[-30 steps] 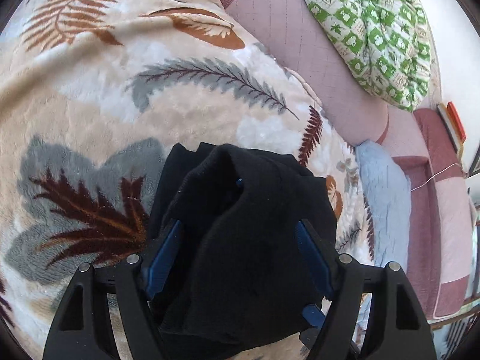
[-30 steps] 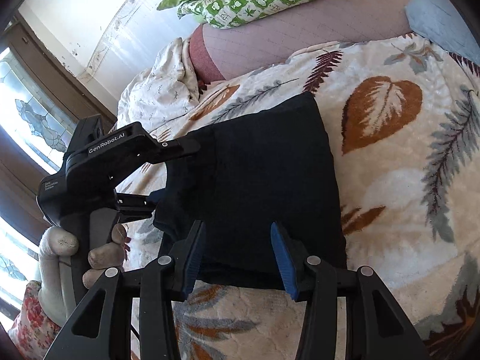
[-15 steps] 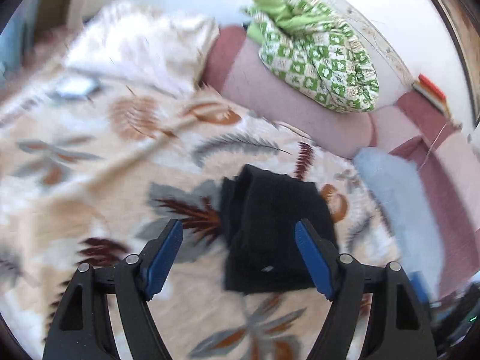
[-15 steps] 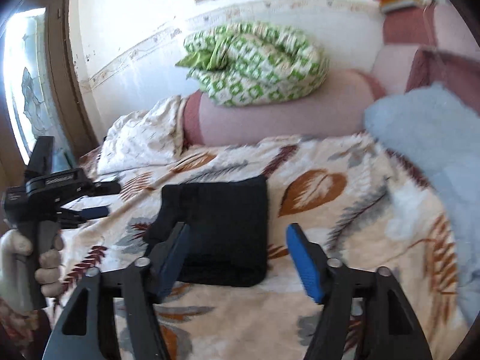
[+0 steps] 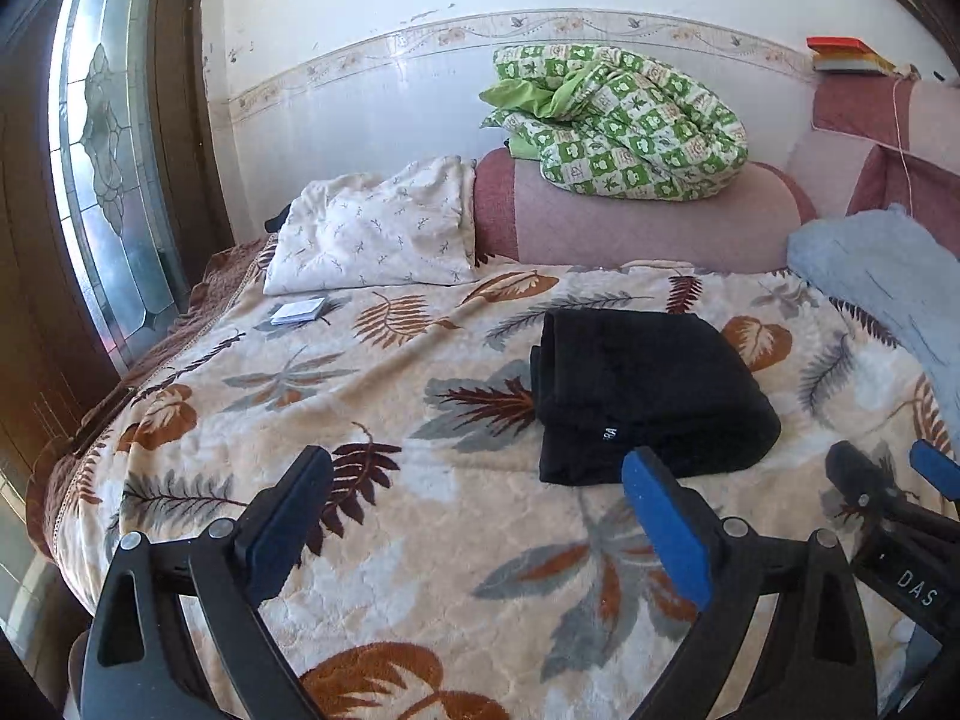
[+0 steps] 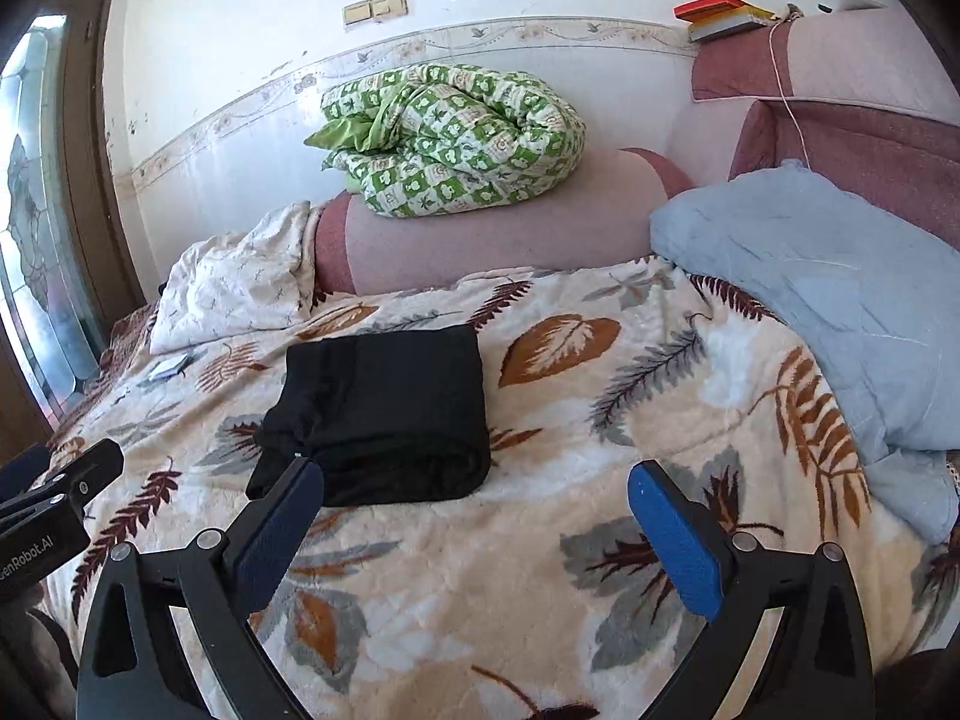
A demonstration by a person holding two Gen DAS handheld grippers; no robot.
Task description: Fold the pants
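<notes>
Both grippers backed off & just opened – nothing between, pants folded on blanket

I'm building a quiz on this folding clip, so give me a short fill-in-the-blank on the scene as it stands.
1. The folded pants are ____ in colour.
2. The pants lie on a blanket printed with ____.
3. The left gripper and right gripper both stand ____, with nothing between their pads.
4. The checked quilt bundled by the wall is white and ____.

Missing words: black; leaves; open; green
</notes>
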